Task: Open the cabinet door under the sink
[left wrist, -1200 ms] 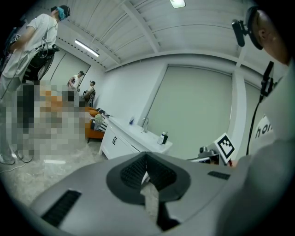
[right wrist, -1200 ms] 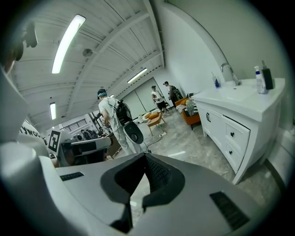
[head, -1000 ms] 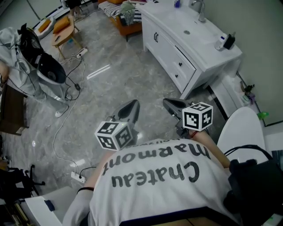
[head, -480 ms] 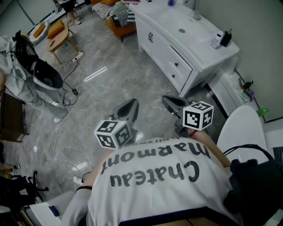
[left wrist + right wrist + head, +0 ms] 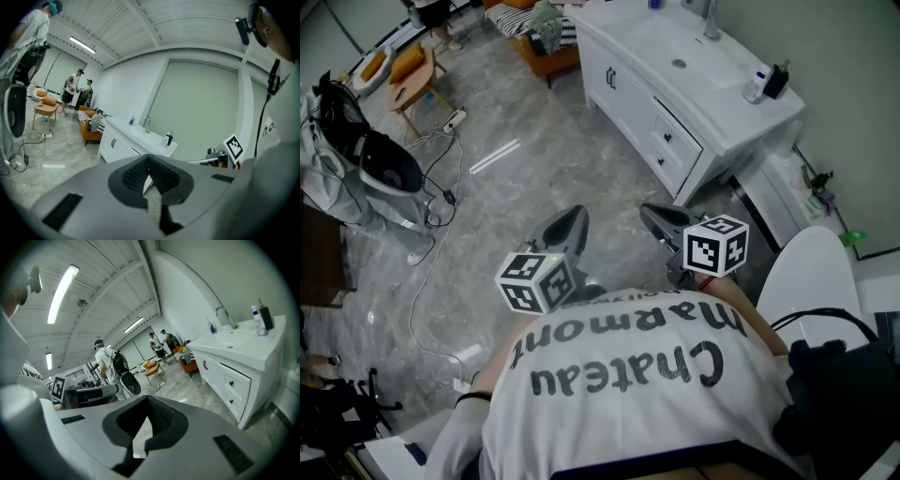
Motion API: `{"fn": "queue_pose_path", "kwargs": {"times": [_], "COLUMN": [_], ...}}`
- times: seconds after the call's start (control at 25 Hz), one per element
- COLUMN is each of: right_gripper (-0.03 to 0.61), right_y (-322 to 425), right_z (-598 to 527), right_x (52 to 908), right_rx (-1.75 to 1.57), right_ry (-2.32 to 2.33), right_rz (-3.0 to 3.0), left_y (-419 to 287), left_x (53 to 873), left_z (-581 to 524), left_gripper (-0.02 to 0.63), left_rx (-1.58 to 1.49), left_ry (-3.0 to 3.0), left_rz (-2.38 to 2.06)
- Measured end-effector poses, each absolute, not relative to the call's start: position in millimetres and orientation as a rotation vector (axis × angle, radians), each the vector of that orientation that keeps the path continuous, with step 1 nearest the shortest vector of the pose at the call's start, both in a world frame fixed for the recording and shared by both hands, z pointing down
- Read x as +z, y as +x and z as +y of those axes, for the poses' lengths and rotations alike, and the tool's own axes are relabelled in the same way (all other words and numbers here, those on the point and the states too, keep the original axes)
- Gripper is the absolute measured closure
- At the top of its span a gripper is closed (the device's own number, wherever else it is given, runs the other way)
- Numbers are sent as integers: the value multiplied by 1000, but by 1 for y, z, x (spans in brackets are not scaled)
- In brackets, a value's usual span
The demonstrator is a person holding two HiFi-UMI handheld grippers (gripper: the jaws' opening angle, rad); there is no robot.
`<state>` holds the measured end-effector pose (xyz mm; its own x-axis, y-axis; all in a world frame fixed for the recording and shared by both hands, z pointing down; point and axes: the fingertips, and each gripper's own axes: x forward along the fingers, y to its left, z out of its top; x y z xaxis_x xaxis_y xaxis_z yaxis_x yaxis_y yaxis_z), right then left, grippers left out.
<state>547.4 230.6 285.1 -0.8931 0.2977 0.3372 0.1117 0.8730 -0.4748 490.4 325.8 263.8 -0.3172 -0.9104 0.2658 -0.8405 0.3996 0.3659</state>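
The room had slid slightly leftward in the head view over the past second as the person walked on. Nearest, the left gripper and right gripper pointed ahead, each with jaws pressed together on nothing. Beyond bare marble floor, the white vanity stood well apart, its cabinet door under the sink shut and untouched. Approach, grasp and pull all appeared to remain.

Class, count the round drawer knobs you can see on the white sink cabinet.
2. Both sit on the drawers at the sink cabinet's near end: the upper knob and, right below it, the lower knob. More could be hidden on faces not shown.
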Motion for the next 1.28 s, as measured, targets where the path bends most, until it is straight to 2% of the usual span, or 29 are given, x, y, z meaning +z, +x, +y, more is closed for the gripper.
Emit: {"fn": "queue_pose_path", "kwargs": {"times": [0.4,0.88,1.28], "right_gripper": [571,571,571], "right_y": [517,409,326], "right_z": [233,194,156], "right_x": [298,282,272], "right_rx": [600,596,631], "right_ry": [-301,-162,-73], "right_rz": [-2612,-2658,-2679], "left_y": [458,321,242], "left_x": [274,270,265], "left_z": [322,287,244], "left_gripper": [606,606,606], "left_rx": [-211,-196,-161], "left_ry": [1519,1592,1664], "left_rz": [-2206,-2149,-2077]}}
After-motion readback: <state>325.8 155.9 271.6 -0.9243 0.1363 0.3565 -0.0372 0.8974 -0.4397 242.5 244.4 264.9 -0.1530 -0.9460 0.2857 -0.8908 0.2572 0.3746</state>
